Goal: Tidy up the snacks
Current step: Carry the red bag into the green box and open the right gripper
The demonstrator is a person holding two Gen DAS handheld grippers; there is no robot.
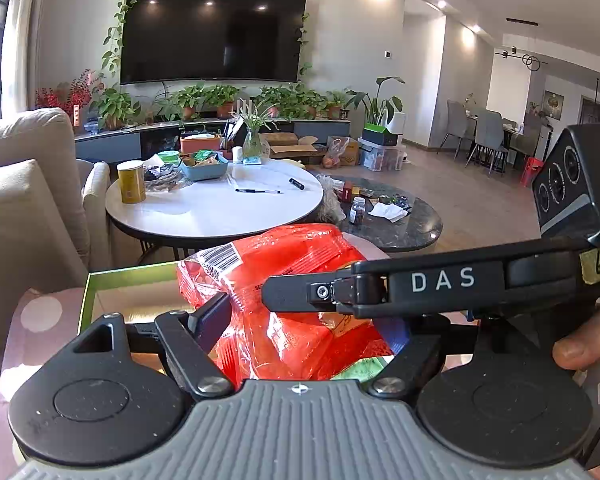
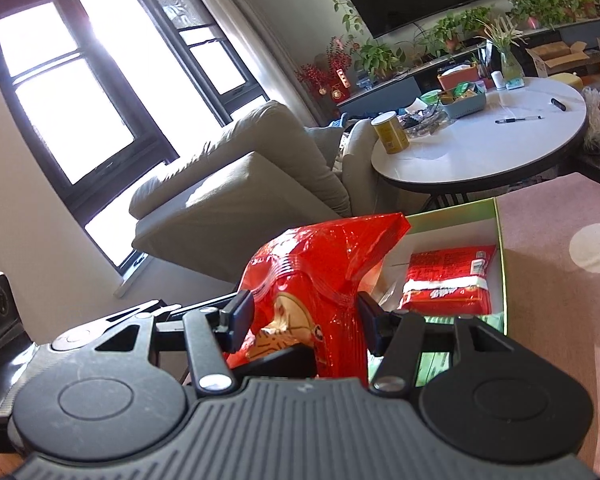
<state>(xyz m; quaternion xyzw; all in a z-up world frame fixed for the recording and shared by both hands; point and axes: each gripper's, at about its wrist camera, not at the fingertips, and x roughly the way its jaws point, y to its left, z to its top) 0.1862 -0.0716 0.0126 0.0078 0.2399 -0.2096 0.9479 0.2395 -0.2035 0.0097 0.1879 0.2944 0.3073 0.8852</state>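
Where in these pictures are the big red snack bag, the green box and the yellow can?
big red snack bag (image 2: pixel 324 264): right wrist view, crinkled upper half.
green box (image 2: pixel 456 210): right wrist view, far green rim.
yellow can (image 1: pixel 131 184): left wrist view, side wall, on the white round table.

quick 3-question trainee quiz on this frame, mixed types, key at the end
1. True or false: the red snack bag sits between the fingers of both the right gripper and the left gripper.
2. Multiple choice: what already lies inside the green-rimmed box?
A. a yellow can
B. a smaller red packet
C. a pen
3. Fill in: on the white round table, the pen lies to the ____ of the yellow can, as the left wrist view shows it.

Key:
1. True; both pairs of pads press its sides.
2. B, the smaller red packet.
3. Right.
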